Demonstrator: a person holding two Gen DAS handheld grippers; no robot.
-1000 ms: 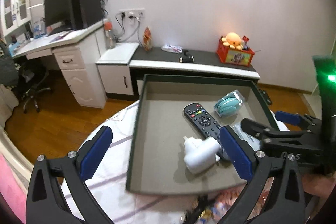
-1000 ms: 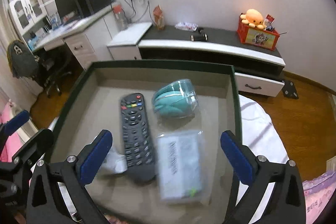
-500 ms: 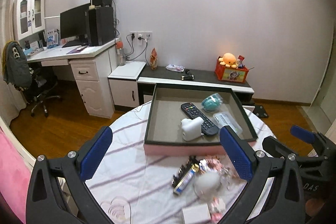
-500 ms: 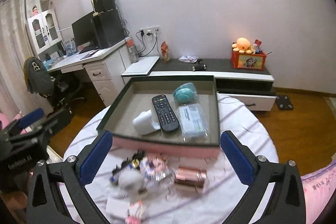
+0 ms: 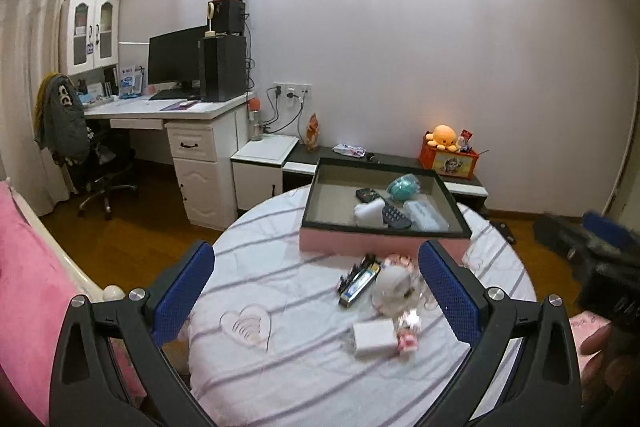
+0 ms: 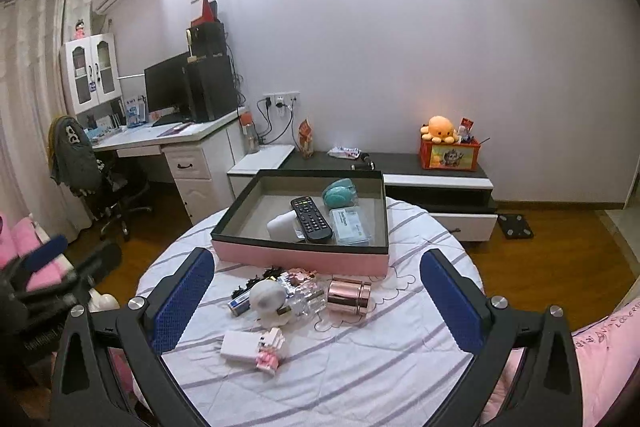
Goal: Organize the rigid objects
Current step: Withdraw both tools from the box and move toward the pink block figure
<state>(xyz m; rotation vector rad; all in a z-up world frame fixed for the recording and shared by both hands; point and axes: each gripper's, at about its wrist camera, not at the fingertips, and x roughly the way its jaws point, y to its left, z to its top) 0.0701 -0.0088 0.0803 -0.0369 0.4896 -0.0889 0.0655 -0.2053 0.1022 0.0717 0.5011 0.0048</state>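
White walls and a wooden floor surround a round table (image 6: pixel 360 367) covered with a striped white cloth. On its far part we see a pink box (image 6: pixel 304 261) with dark rim. Inside it lie 4 things: a black remote control (image 6: pixel 311 218), a teal round case (image 6: pixel 339 195) behind it, a clear flat packet (image 6: pixel 351 227) to the right of the remote, and a white adapter (image 6: pixel 281 225) to the left, touching the remote. In front of the box, on the cloth, we see a small heap: a white rounded object (image 6: pixel 267 297), a rose-gold metal can (image 6: pixel 349 294) lying on its side, a clear small bottle (image 6: pixel 306 301), and a black comb-like piece (image 5: pixel 357 273) that we cannot identify well. Nearer to us rest a white power bank (image 6: pixel 239 345) and a pink block toy (image 6: pixel 270 347), touching each other. We hold the left gripper (image 5: pixel 318 297) above the near left side of the table, its jaws spread wide with nothing between them. The right gripper (image 6: pixel 316 301) hangs over the near edge, also spread and empty. Behind the table stand a white desk (image 5: pixel 188 131) and a low cabinet (image 6: pixel 424 175).
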